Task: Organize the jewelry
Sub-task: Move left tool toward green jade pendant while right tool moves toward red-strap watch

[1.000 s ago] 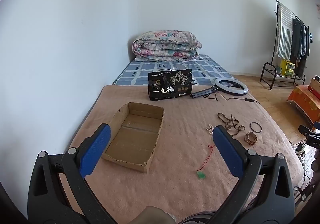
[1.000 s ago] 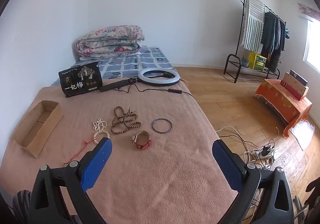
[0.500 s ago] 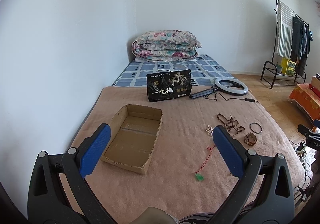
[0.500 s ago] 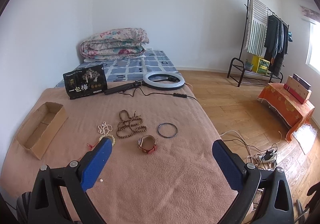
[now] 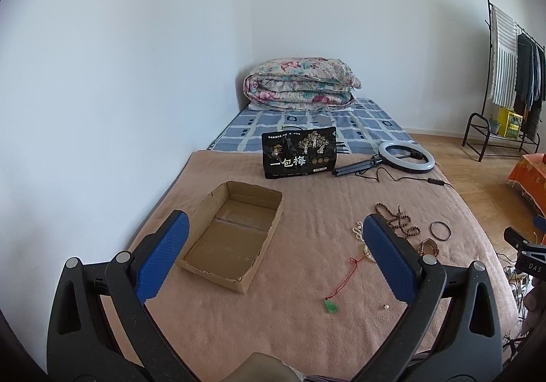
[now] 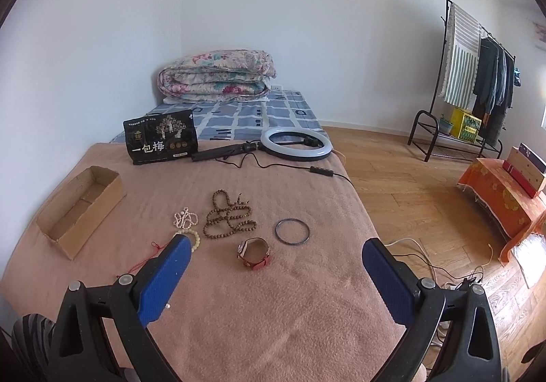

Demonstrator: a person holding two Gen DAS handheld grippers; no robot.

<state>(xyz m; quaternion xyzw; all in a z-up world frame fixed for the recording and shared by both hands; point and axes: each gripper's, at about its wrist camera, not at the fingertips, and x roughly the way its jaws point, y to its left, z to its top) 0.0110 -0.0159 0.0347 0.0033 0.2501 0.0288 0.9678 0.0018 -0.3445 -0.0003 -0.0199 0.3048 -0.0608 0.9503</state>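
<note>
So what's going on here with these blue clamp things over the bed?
A person holds a two-finger gripper in each hand above a blanket-covered bed. Both the left gripper and the right gripper have their jaws wide open and hold nothing. The jewelry lies loose on the blanket: a brown bead necklace, a dark bangle, a watch, pale bead bracelets and a green pendant on a red cord. The cardboard box is empty, so sorting has not started.

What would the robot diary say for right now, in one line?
stage: not started | left gripper: open, holds nothing | right gripper: open, holds nothing | cardboard box: nothing inside | watch, beads, ring: on blanket
</note>
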